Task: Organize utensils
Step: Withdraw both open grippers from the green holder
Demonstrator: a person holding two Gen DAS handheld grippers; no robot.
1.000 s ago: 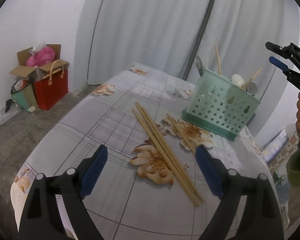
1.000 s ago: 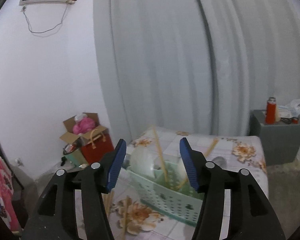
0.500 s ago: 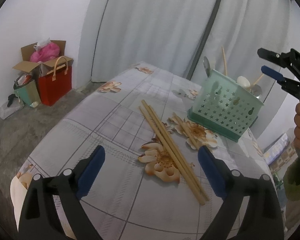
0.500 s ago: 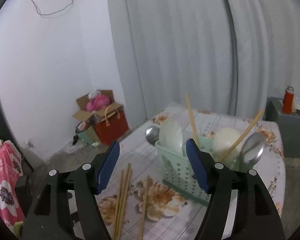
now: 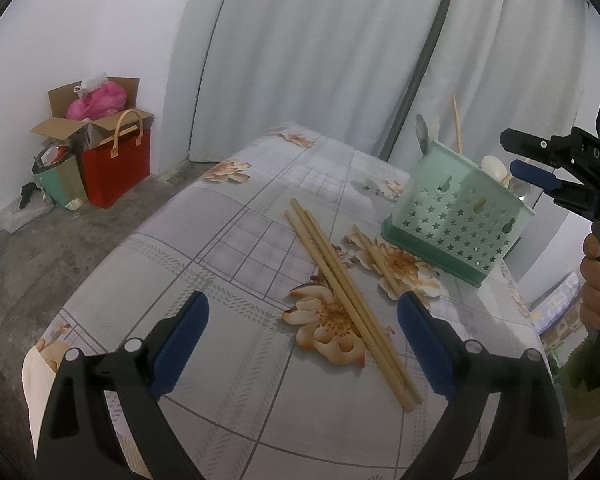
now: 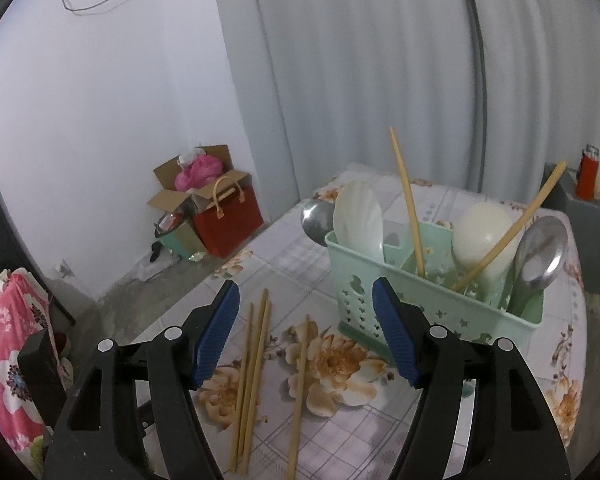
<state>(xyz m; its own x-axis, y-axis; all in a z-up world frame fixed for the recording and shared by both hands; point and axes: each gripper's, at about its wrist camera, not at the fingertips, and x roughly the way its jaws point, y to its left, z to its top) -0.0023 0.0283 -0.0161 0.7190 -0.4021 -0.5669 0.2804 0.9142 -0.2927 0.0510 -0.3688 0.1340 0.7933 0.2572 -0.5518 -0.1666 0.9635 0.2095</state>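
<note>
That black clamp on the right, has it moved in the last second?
Yes. In the left wrist view the right gripper has sunk against the green basket, from well above its rim to just above the utensils. It is open, holding nothing.

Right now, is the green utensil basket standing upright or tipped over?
Upright. The green utensil basket sits flat on its base on the floral tablecloth, open top upward, with spoons and chopsticks sticking up out of it.

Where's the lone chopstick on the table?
Both views show the lone chopstick lying on the flowered cloth between the chopstick bundle and the green basket.
</note>
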